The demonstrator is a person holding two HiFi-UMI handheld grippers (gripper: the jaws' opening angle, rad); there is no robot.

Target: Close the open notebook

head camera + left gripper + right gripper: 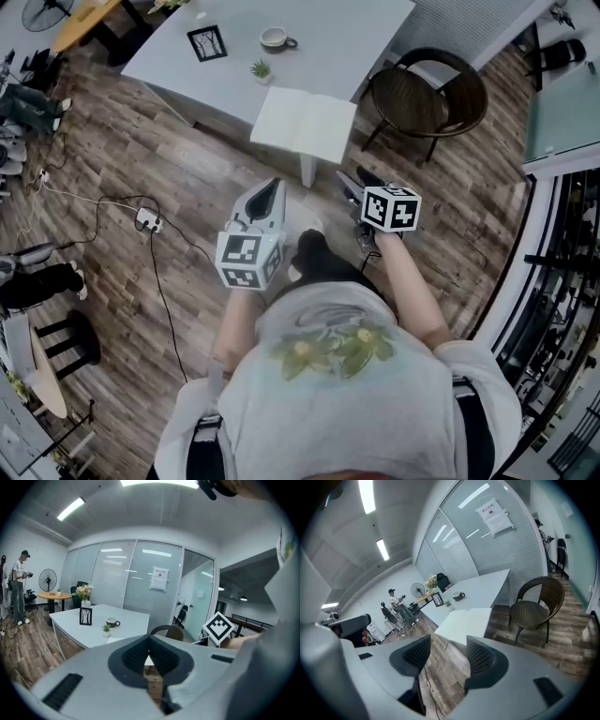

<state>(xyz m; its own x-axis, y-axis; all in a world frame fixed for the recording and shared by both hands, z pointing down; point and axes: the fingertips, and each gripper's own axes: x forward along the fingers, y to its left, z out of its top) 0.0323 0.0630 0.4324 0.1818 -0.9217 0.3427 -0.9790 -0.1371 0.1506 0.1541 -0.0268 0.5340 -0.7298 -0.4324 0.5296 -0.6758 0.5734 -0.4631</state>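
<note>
The open notebook lies with blank white pages up at the near edge of a white table; it also shows in the right gripper view as the notebook. Both grippers hang over the wood floor, well short of the table. My left gripper has its jaws pressed together, nothing between them. My right gripper stands open and empty, its fingers framing the notebook from afar.
On the table stand a picture frame, a cup and a small potted plant. A round wicker chair sits to the table's right. A power strip and cable lie on the floor at left. A person stands far off.
</note>
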